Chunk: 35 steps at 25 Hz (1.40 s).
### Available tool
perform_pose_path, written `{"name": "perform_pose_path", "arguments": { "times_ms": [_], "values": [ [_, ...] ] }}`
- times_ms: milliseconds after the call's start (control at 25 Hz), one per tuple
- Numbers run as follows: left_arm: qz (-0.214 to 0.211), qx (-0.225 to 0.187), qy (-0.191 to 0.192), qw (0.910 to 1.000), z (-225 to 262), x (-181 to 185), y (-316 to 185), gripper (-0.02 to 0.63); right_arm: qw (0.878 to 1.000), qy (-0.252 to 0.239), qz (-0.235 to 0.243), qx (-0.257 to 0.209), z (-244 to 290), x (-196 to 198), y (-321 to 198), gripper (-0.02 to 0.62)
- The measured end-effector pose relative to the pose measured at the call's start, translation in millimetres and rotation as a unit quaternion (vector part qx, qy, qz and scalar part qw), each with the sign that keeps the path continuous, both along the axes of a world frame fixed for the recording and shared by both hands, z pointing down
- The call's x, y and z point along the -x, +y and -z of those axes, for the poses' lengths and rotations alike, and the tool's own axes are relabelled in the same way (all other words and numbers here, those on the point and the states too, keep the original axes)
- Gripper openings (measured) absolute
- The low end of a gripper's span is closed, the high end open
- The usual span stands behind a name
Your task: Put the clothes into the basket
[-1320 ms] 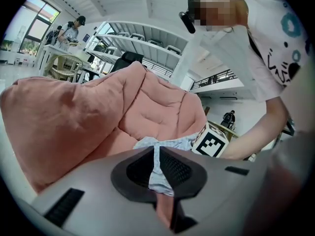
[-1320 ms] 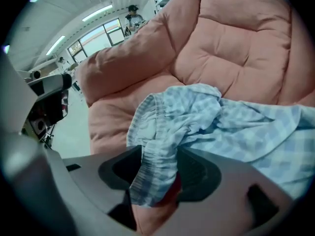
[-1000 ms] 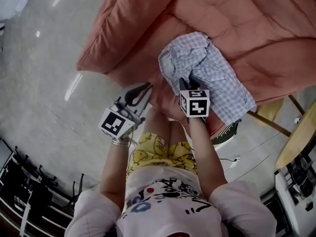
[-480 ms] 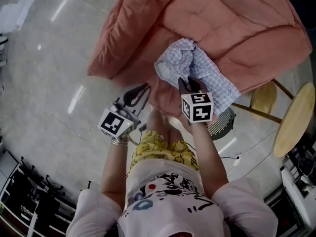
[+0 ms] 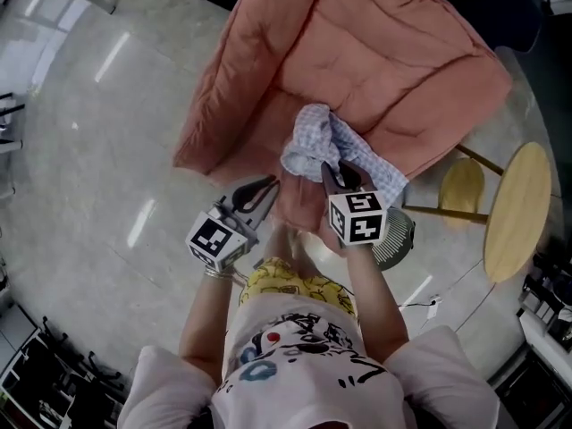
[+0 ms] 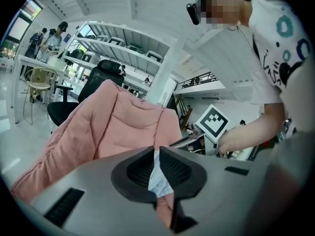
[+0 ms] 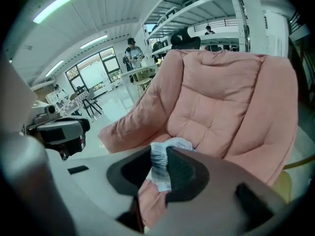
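At the centre of the head view, the right gripper [image 5: 335, 175] is clamped on a bunched fold of the checked cloth [image 5: 344, 146], which hangs against the pink quilt [image 5: 357, 52]. The left gripper [image 5: 266, 189], just to its left, has its jaws together on nothing. What looks like the basket [image 5: 399, 239] sits lower right, half hidden under the right forearm. With only one small pinch, the fold may slip out, or the loose tail may drape over the rim.
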<state>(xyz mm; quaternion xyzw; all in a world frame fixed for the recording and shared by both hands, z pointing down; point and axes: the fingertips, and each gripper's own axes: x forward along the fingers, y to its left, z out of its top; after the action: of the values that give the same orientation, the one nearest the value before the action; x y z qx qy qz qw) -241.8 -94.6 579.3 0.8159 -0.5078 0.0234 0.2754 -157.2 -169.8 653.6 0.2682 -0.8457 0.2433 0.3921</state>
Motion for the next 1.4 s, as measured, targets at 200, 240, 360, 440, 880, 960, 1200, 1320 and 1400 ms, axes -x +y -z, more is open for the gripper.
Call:
{"name": "perform_pose_path", "arguments": {
  "times_ms": [200, 240, 360, 440, 880, 960, 1200, 1320, 1400],
  "values": [
    [-0.002, -0.01, 0.009, 0.9999, 23, -4, 3, 0.025, 0.999, -0.044, 0.0, -0.016, 46, 4, 1, 0.097],
    [-0.005, -0.014, 0.009, 0.9998, 30, -5, 4, 0.025, 0.998, -0.053, 0.002, -0.021, 56, 4, 2, 0.097],
    [-0.018, -0.034, 0.006, 0.9993, 54, -9, 0, 0.025, 0.996, -0.073, 0.007, -0.042, 88, 4, -3, 0.097],
    [-0.022, -0.043, 0.008, 0.9988, 70, -10, -2, 0.025, 0.995, -0.088, 0.004, -0.054, 110, 2, -6, 0.097],
    [-0.059, -0.098, -0.016, 0.9933, 140, -17, -7, 0.025, 0.978, -0.175, 0.0, -0.116, 230, -18, -7, 0.097],
    [-0.074, -0.116, -0.037, 0.9898, 156, -22, -9, 0.025, 0.974, -0.186, -0.003, -0.128, 252, -24, -7, 0.097],
    [-0.096, -0.148, -0.057, 0.9827, 193, -32, -19, 0.025, 0.962, -0.207, -0.001, -0.177, 310, -42, -12, 0.097],
    [-0.099, -0.166, -0.061, 0.9793, 214, -38, -24, 0.025, 0.955, -0.217, -0.004, -0.203, 337, -55, -15, 0.097],
    [-0.099, -0.172, -0.063, 0.978, 224, -43, -26, 0.025, 0.95, -0.225, -0.008, -0.215, 353, -65, -16, 0.097]
  ]
}}
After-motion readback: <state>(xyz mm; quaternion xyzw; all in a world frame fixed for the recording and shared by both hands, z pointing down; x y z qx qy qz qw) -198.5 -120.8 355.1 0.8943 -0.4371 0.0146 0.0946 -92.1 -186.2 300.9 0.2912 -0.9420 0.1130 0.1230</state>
